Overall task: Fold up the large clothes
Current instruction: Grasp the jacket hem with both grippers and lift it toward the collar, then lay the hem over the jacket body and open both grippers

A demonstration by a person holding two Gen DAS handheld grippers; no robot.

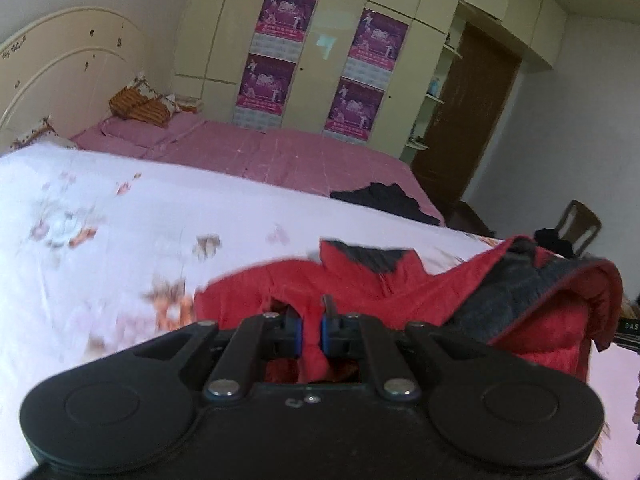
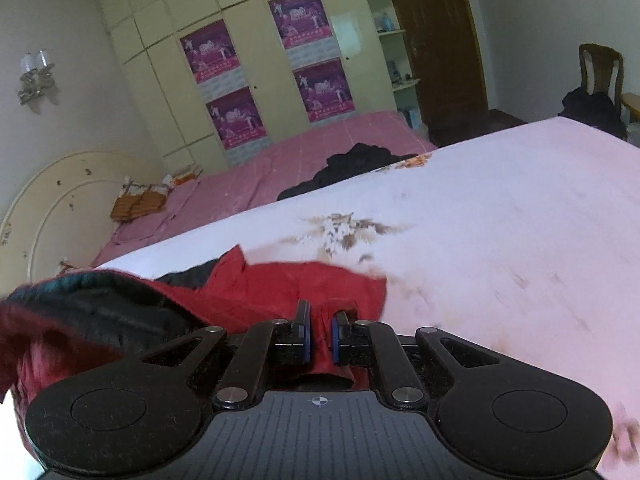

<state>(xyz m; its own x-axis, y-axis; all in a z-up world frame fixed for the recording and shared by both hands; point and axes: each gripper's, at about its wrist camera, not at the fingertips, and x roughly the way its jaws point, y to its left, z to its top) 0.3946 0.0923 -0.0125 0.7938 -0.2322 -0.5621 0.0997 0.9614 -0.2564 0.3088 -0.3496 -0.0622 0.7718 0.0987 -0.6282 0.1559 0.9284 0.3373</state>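
Observation:
A red padded jacket (image 1: 360,280) with a dark grey lining lies across the white flowered bedspread (image 1: 120,220). My left gripper (image 1: 311,320) is shut on a fold of its red fabric, which runs down between the blue pads. The hooded, lined part (image 1: 532,292) rises to the right of it. In the right wrist view the same jacket (image 2: 280,284) bunches in front of me, its dark lining (image 2: 100,308) at the left. My right gripper (image 2: 320,328) is shut on red fabric too, lifted above the bedspread (image 2: 500,220).
A pink sheet (image 1: 280,156) covers the far side of the bed, with a dark garment (image 1: 384,200) on it and pillows (image 1: 140,108) by the cream headboard (image 1: 60,68). Wardrobes with purple posters (image 1: 280,40), a brown door (image 1: 464,112) and a chair (image 2: 600,76) stand beyond.

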